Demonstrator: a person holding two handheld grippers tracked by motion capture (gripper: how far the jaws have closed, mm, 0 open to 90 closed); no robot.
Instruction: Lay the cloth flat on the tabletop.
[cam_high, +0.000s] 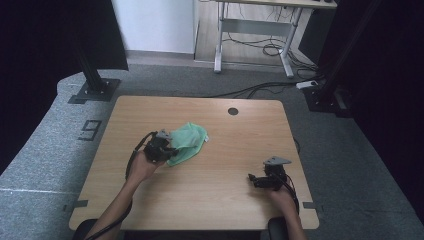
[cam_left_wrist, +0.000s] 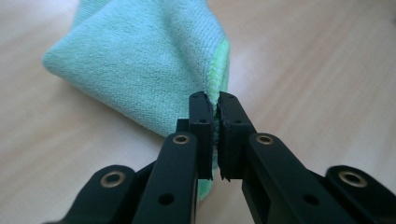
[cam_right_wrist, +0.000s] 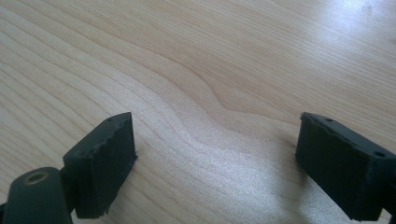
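A mint-green cloth (cam_high: 187, 142) lies crumpled left of the middle of the wooden table (cam_high: 235, 145). My left gripper (cam_high: 170, 149) is shut on the cloth's near edge. In the left gripper view the cloth (cam_left_wrist: 140, 65) bunches up and away from the pinched hem, and my left gripper (cam_left_wrist: 217, 100) has both pads pressed on that hem. My right gripper (cam_high: 251, 178) rests low near the table's front right, pointing left. In the right gripper view my right gripper (cam_right_wrist: 215, 144) stands wide open over bare wood, with nothing between its fingers.
A round cable hole (cam_high: 233, 111) sits near the table's far edge. Grey carpet surrounds the table, with black frame posts (cam_high: 92, 75) at the back left and right. A white desk frame (cam_high: 255, 30) and loose cables lie beyond.
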